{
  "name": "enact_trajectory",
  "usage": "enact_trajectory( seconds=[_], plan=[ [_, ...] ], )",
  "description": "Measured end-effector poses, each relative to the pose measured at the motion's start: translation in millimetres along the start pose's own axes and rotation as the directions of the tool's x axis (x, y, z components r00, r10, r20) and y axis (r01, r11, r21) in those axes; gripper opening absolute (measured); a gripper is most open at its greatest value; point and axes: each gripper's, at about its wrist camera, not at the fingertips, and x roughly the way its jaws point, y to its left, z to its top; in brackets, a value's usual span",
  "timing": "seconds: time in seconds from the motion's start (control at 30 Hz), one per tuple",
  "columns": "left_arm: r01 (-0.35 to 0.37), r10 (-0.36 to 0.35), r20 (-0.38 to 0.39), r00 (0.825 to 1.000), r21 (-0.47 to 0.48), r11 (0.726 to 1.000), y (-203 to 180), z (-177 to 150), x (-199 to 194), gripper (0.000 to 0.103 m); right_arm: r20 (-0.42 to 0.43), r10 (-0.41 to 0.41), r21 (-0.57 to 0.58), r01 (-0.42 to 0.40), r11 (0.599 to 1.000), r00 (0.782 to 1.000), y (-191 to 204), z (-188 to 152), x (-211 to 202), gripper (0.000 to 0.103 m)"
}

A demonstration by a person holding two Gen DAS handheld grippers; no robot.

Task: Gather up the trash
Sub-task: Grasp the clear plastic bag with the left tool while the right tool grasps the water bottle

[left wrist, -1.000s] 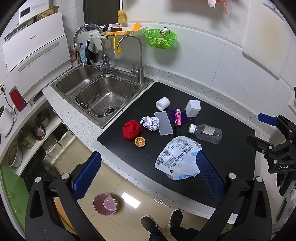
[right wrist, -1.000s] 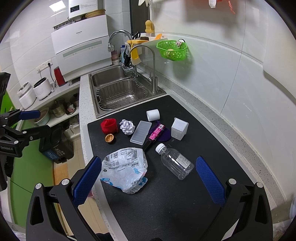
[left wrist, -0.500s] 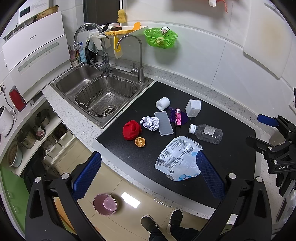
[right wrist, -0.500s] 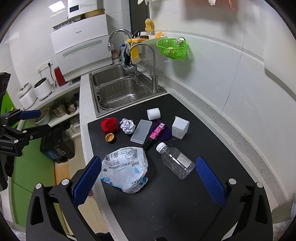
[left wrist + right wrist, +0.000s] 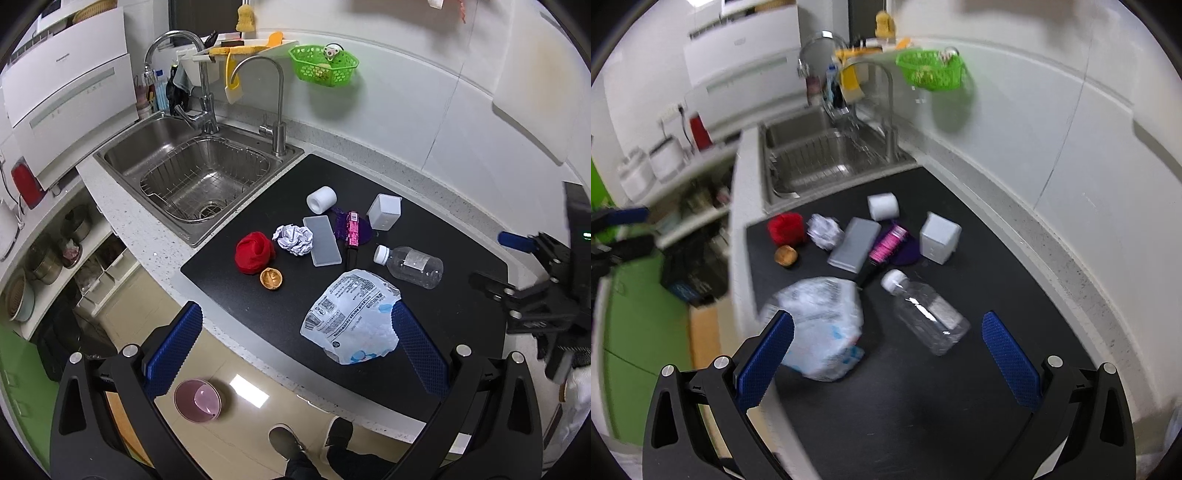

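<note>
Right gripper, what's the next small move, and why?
Probably lower the right gripper toward the plastic bottle. Its jaws are open and empty, and the bottle lies on its side on the black mat, just ahead between the fingers.

Red cloth [image 5: 255, 252], white crumpled paper [image 5: 293, 239], black mat [image 5: 458, 280], green basket [image 5: 323, 65].

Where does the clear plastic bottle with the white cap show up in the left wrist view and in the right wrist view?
Left wrist view: the plastic bottle lies right of centre on the black mat, cap pointing left, beyond the crumpled plastic bag.
Right wrist view: the bottle lies near the centre, cap pointing up-left, right of the bag.
Shared landmark: the white cube box just beyond the cap.
</note>
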Motion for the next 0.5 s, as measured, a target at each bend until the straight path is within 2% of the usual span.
enact_trajectory(
  seconds=[0.1, 0.17, 0.27, 0.37, 0.5],
  plan=[
    [-0.042, 0.042, 0.005, 0.999, 0.026, 0.999, -4.7, -0.8, 8.5, 0.1, -0.067, -0.011, -0.046, 0.008, 0.999, 0.998, -9.9, 0.7, 32.2, 0.098],
    [-0.042, 0.043, -0.018, 0.999, 0.04, 0.998, -6.8, 0.6, 15.2, 0.1, -0.119, -0.009, -0.085, -0.001, 0.996, 0.993, -15.6, 1.1, 55.2, 0.098],
    [-0.01, 0.011, -0.051, 0.999, 0.013, 1.0, -3.8, 1.3, 23.5, 0.1, -0.185, -0.015, -0.156, -0.014, 0.988, 0.983, -22.4, -0.2, 86.5, 0.098],
    [0.046, -0.05, -0.08, 0.996, -0.047, 0.998, 2.2, 4.3, 32.1, 0.1, -0.244, -0.008, -0.223, -0.048, 0.974, 0.97, -26.3, -1.1, 111.7, 0.098],
    [0.019, -0.026, -0.11, 0.994, -0.066, 0.998, 1.4, 4.5, 44.9, 0.1, -0.306, 0.01, -0.307, -0.108, 0.946, 0.952, -25.2, -1.4, 135.9, 0.098]
  ],
)
